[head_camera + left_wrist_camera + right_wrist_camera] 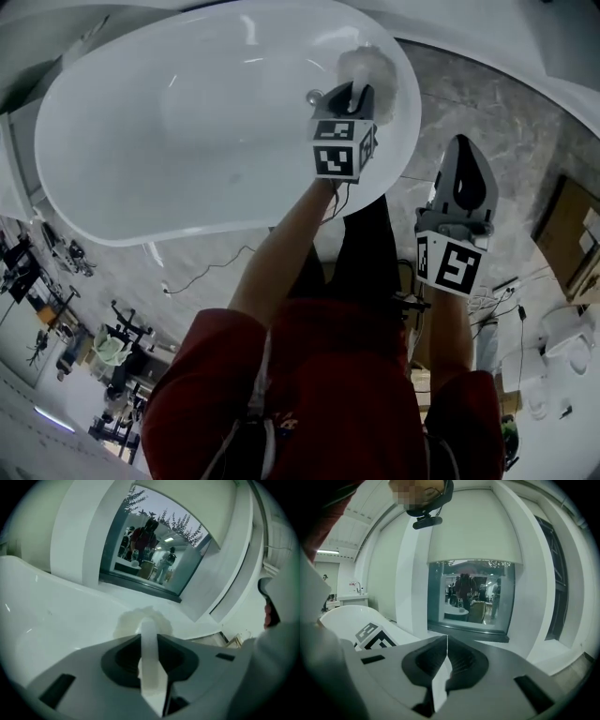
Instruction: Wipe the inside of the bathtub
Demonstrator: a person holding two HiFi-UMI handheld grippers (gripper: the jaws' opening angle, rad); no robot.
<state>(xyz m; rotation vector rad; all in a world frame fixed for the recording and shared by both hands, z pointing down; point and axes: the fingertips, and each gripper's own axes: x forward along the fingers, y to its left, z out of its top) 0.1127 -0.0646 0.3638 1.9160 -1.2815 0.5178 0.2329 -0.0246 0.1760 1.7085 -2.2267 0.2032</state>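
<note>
- Bathtub (187, 122): a white oval tub is seen from above. Its inside lies under and ahead of the left gripper (349, 94), and the whole tub lies off to the left of the right gripper (462, 150).
- The left gripper is reached into the tub. Its jaws are closed on a narrow white strip of a fluffy white wiping pad (370, 70).
- The pad is bunched just beyond the jaw tips and appears pressed against the tub's inner wall, close under the rim.
- A small round drain knob (314, 96) is seen just to the left of the left gripper, near its tips.
- The right gripper is held outside the tub, over the grey marbled floor (506, 103). Its jaws are pressed together with nothing between them.
- Risk, as judged: only a thin strip of the pad is gripped, so the pad could be dragged out of the jaws if it is pushed hard across the wall.
- Risk, as judged: the knob or the rim could be knocked by the gripper body on a wide sweep, since both lie close.
</note>
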